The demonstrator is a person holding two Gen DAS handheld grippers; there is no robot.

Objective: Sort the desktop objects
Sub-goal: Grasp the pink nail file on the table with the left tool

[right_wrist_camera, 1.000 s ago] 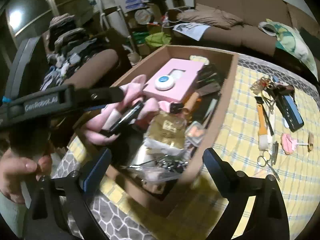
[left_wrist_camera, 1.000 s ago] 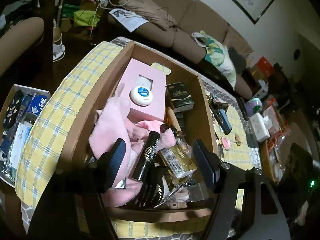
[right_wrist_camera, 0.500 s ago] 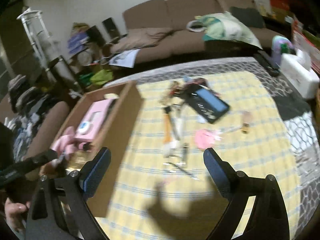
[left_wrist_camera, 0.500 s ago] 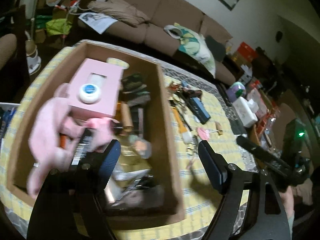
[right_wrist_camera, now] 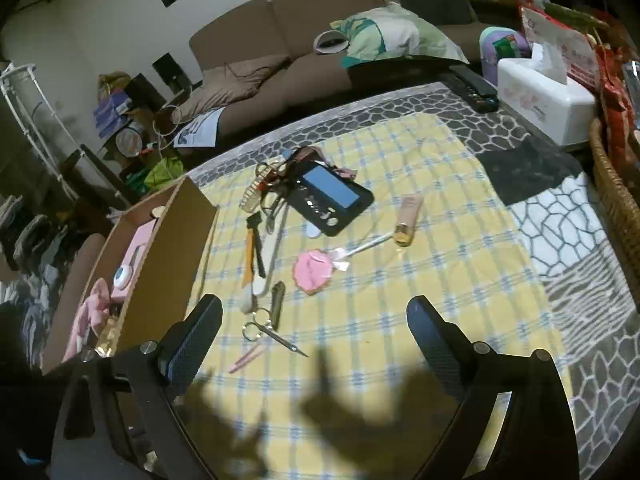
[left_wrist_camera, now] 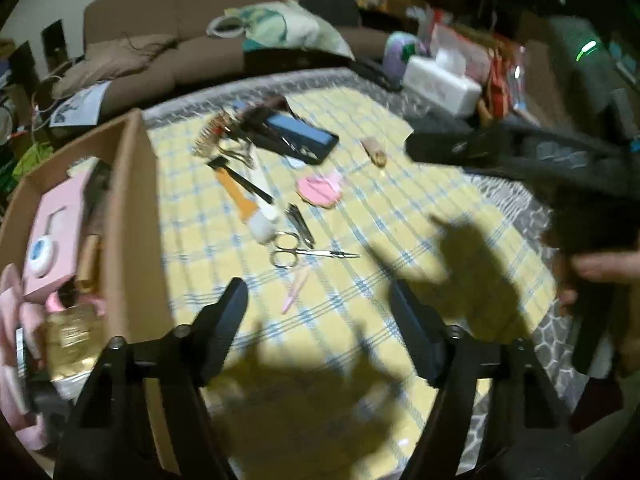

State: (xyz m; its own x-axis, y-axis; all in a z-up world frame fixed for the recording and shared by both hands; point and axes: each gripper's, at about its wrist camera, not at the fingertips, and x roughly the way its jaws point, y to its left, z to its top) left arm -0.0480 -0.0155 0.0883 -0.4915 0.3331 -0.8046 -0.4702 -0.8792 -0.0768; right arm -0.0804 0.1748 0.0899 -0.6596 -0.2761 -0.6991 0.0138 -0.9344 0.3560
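Note:
Loose items lie on a yellow checked cloth point(right_wrist_camera: 400, 280): small scissors point(right_wrist_camera: 268, 332), a pink round puff point(right_wrist_camera: 314, 272), a black case with a blue panel point(right_wrist_camera: 332, 196), an orange-handled tool point(right_wrist_camera: 250, 256), a tube point(right_wrist_camera: 408, 216), a pink stick point(right_wrist_camera: 244, 356). A cardboard box point(right_wrist_camera: 160, 264) full of items stands at the left. My left gripper point(left_wrist_camera: 320, 320) is open and empty above the cloth, beside the box point(left_wrist_camera: 132, 220). My right gripper point(right_wrist_camera: 316, 332) is open and empty above the scissors; its body shows at the right in the left wrist view point(left_wrist_camera: 560, 168).
A white tissue box point(right_wrist_camera: 544, 92) and a wicker basket point(right_wrist_camera: 616, 200) stand at the right. A remote point(right_wrist_camera: 472, 84) lies at the far edge. A brown sofa point(right_wrist_camera: 304, 32) runs behind the table. A black cloth patch point(right_wrist_camera: 528, 172) lies right of the yellow cloth.
Both grippers have swung right, from over the box to over the yellow cloth with the loose items. Both stay open and empty.

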